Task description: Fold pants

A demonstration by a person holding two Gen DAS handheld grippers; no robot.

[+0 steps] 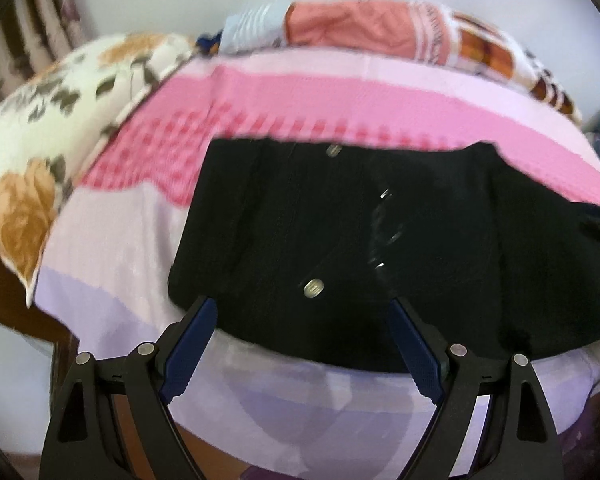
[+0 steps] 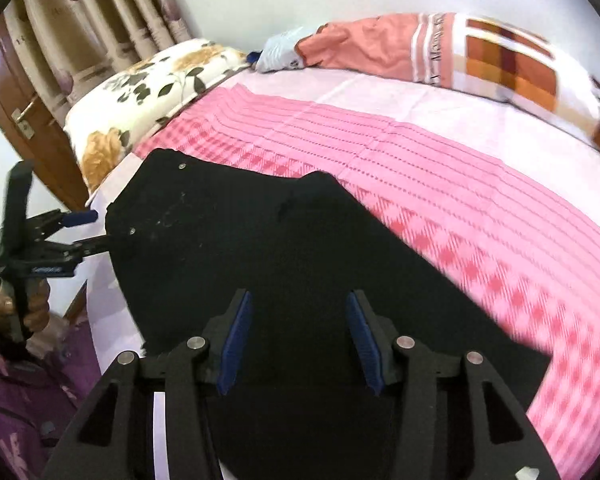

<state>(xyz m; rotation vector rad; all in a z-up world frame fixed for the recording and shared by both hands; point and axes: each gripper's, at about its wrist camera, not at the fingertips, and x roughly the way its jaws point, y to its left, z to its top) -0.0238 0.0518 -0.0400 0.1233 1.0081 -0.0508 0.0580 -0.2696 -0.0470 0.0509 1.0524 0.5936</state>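
Black pants (image 1: 440,248) lie flat on the pink and lilac bedsheet (image 1: 340,96), with two metal buttons (image 1: 314,288) showing. My left gripper (image 1: 302,308) stands wide open over the near edge of the pants, nothing between its blue pads. In the right wrist view the left gripper (image 2: 98,227) sits at the left corner of the pants (image 2: 300,232), held by a hand (image 2: 28,308). My right gripper (image 2: 300,298) hovers above the dark cloth with its jaws partly apart and no fabric pinched between them.
A floral pillow (image 2: 148,96) lies at the bed's left end and a folded salmon and orange quilt (image 2: 440,48) along the far side. Curtains (image 2: 100,20) and a wooden door (image 2: 16,112) stand behind. The bed edge (image 1: 260,420) runs just under the left gripper.
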